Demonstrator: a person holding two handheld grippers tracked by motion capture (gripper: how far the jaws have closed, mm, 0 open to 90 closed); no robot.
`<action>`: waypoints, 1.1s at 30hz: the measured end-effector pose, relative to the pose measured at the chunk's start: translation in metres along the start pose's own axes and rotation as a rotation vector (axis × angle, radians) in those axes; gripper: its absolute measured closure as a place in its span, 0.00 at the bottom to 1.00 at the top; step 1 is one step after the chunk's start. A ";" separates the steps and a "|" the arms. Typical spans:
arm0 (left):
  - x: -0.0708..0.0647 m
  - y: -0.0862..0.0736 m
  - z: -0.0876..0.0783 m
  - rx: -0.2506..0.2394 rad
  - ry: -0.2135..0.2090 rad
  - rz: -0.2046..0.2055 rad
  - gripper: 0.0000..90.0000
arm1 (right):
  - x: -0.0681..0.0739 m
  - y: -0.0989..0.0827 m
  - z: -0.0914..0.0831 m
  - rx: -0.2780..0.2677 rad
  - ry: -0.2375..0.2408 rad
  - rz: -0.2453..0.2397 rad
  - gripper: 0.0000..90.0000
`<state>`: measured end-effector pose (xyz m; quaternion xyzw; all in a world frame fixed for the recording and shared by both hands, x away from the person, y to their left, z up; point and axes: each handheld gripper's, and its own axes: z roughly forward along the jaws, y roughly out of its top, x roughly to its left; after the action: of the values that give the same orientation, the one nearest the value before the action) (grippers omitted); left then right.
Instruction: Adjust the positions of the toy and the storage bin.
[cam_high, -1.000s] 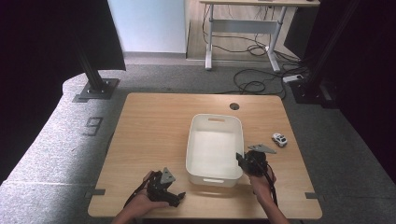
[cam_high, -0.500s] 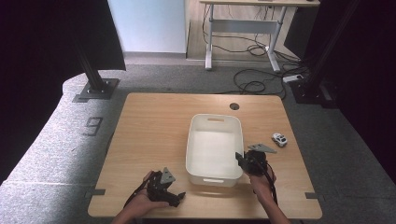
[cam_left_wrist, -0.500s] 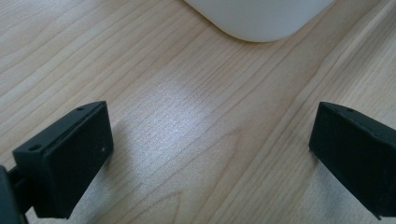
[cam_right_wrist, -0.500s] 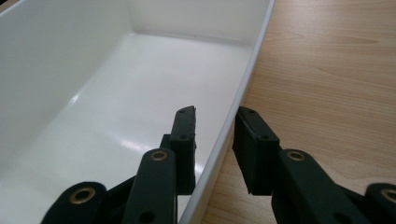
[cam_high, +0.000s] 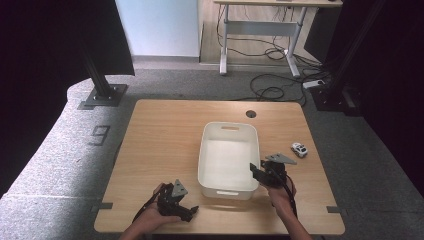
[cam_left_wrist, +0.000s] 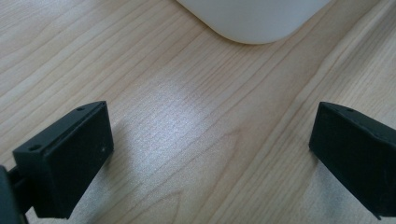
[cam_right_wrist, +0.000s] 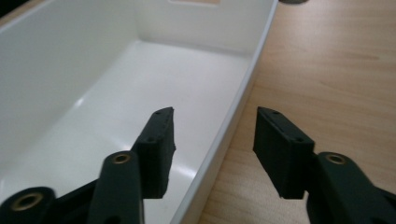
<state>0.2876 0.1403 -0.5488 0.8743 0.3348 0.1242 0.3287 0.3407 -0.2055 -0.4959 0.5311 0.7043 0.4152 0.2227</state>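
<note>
White bin (cam_high: 228, 157) sits on the wooden table (cam_high: 165, 145), right of centre, long side running away from the person, nothing inside. Right gripper (cam_high: 261, 175) is at the bin's right wall near the front corner; in the right gripper view (cam_right_wrist: 212, 140) the jaws straddle that wall, one inside the bin, one outside over the wood, both clear of the rim. Jaws have just been opening, now spread with the wall between them, not pinching it. Left gripper (cam_high: 186, 212) rests low on the table near the front edge, left of the bin and apart from it; in the left gripper view (cam_left_wrist: 210, 154) jaws spread wide over bare wood, bin corner (cam_left_wrist: 252, 21) ahead. Small toy car (cam_high: 299, 149) on the table to the right of the bin, apart from it
</note>
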 end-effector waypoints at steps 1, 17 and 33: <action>0.000 0.000 0.000 -0.001 -0.001 -0.001 0.00 | 0.000 0.001 -0.002 -0.015 0.005 0.000 0.51; 0.000 0.000 0.000 -0.001 -0.007 0.004 0.00 | -0.006 0.002 -0.017 -0.040 0.044 -0.093 0.38; 0.001 0.000 0.000 0.000 -0.008 0.006 0.00 | -0.028 0.007 -0.034 -0.029 0.084 -0.121 0.37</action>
<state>0.2881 0.1407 -0.5487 0.8756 0.3311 0.1218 0.3298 0.3278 -0.2427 -0.4748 0.4663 0.7378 0.4330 0.2251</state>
